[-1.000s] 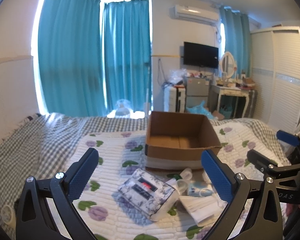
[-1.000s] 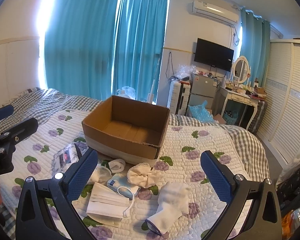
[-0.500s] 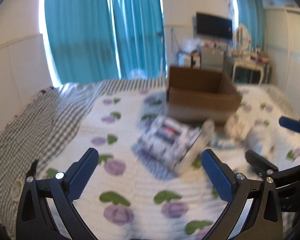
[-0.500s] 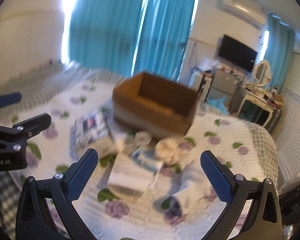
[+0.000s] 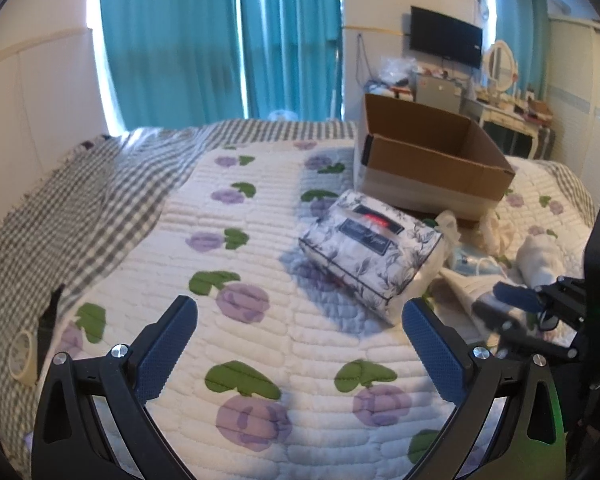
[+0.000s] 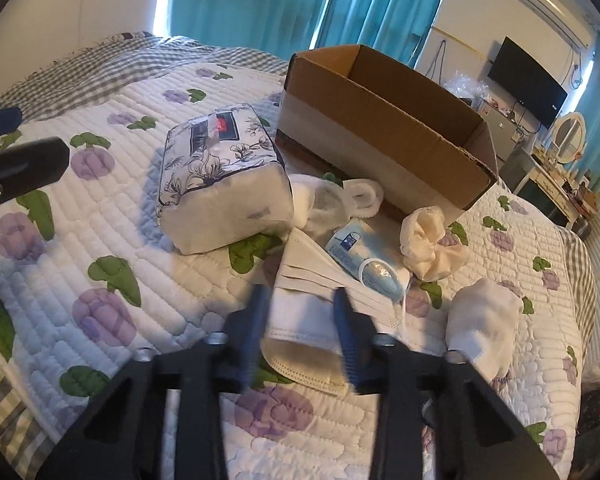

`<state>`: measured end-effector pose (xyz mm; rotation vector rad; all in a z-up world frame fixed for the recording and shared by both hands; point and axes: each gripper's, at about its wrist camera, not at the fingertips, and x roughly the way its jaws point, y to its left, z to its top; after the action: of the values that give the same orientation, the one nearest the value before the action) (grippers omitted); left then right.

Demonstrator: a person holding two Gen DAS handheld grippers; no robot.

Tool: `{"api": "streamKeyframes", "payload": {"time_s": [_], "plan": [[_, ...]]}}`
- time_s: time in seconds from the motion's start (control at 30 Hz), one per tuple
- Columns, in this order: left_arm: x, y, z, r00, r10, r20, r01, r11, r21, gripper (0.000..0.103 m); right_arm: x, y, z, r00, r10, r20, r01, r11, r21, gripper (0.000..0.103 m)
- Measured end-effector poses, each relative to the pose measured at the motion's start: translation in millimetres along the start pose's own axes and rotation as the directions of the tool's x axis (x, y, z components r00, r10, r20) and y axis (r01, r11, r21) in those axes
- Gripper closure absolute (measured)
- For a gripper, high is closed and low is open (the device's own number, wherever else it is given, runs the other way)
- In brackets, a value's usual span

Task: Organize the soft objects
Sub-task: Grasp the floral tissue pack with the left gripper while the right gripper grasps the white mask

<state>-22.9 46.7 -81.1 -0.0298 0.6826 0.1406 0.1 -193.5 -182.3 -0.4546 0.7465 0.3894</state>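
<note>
My left gripper (image 5: 296, 344) is wide open and holds nothing, hanging over the flowery quilt (image 5: 260, 264). My right gripper (image 6: 300, 312) has its fingers partly closed with the white face masks (image 6: 312, 280) between them, but motion blur hides whether they pinch. The tissue pack (image 6: 220, 176) lies at ten o'clock from the masks. The cardboard box (image 6: 384, 128) sits at twelve o'clock. A cream scrunchie (image 6: 428, 240) and a white sock (image 6: 484, 320) lie at two and three o'clock.
</note>
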Motion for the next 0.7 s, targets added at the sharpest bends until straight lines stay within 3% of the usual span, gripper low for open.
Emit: {"api": "streamKeyframes", "payload": {"time_s": [0.07,0.13,0.3,0.47,0.6,0.7], "plan": [[-1,-2,0,1.0,0.002,0.003,-0.002,1.0,0.009,0.0,-2,-1,1,1.0,0.004,0.01,-0.004,1.0,0.003,0.094],[-3,-4,2,1.0,0.004,0.013,-0.004,1.0,0.018,0.0,-6,-8,2,1.0,0.014,0.027,-0.015,1.0,0.028,0.097],[-10,-10,7,0.999,-0.011,0.032,0.01,1.0,0.028,0.0,-18,-22,7,0.998,0.033,0.057,-0.037,0.997,0.074,0.1],[-9,-21,14,0.997,-0.063,0.037,0.061,0.997,0.038,0.0,-46,-47,17,0.988,0.067,0.14,-0.088,0.985,0.152,0.1],[8,-39,20,0.993,-0.118,-0.004,0.118,0.991,0.062,0.0,-69,-72,28,0.974,0.081,0.213,-0.125,0.971,0.203,0.1],[30,-51,21,0.992,-0.118,-0.046,0.122,0.989,0.084,0.0,-78,-88,34,0.966,0.085,0.244,-0.145,0.96,0.239,0.1]]}}
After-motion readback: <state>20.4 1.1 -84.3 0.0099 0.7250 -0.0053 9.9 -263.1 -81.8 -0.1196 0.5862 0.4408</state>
